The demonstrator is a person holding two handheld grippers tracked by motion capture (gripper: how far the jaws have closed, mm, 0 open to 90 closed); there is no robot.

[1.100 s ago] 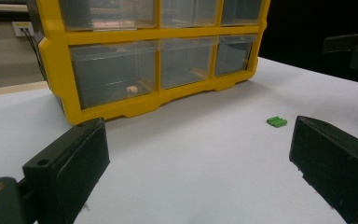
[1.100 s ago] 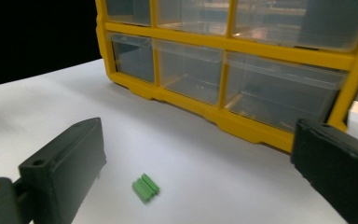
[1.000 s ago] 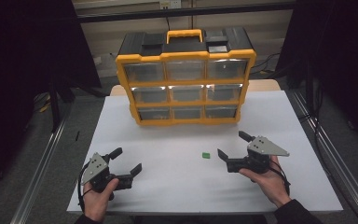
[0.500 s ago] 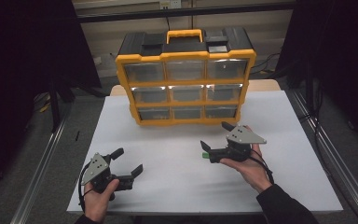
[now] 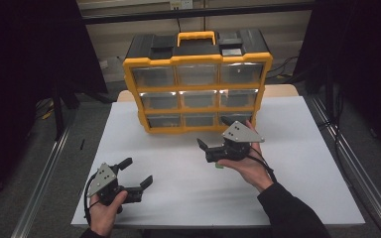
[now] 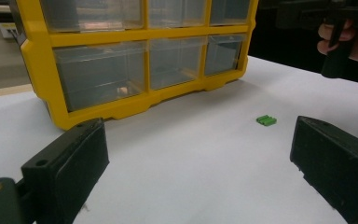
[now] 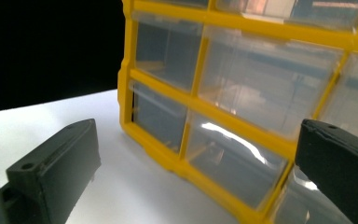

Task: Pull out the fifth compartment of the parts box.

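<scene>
- Centrally, the yellow drawer cabinet stands at upper middle, drawers facing the person for easy reach.
- Right gripper, jaws wide, hovers mid-frame, aimed at the drawers.
- Left gripper, jaws wide, rests lower left.
- Green piece lies on the table, under the right hand.

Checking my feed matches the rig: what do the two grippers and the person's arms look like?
Both the left gripper and the right gripper are black with two blocky jaws, each topped by a grey three-cornered plate dotted with small holes. A black cable trails from each. The right arm wears a dark sleeve.
</scene>
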